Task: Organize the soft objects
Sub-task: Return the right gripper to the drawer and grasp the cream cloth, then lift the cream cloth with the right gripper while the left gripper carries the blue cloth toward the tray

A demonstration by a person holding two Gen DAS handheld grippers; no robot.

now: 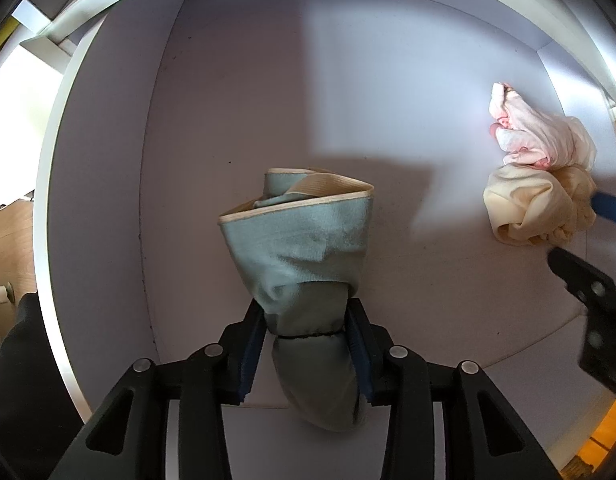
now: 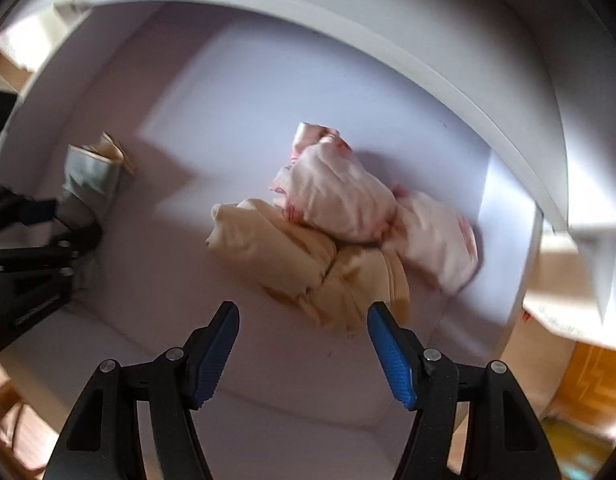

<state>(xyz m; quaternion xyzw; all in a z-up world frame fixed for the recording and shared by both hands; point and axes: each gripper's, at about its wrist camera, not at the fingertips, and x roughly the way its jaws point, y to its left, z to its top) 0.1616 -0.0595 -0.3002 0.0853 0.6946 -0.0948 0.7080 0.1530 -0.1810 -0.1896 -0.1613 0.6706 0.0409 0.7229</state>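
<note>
Left gripper [image 1: 308, 344] clamps grey-blue rolled cloth [image 1: 304, 240] in white drawer [image 1: 236, 80]. Right gripper [image 2: 304, 348] open, empty, near cream bundle [image 2: 292, 252]; pink bundle [image 2: 348, 200] touching behind.

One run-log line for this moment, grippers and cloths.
left gripper: shut on grey-green cloth roll | right gripper: open, above cream cloth bundle | pink cloth bundle: touching cream | white drawer

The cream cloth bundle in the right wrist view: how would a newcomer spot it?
Look into the white drawer. Near its right wall two crumpled bundles touch; the cream cloth bundle is the nearer one, just ahead of the open right gripper. Its neighbour, the pink-and-white bundle, lies behind it.
</note>
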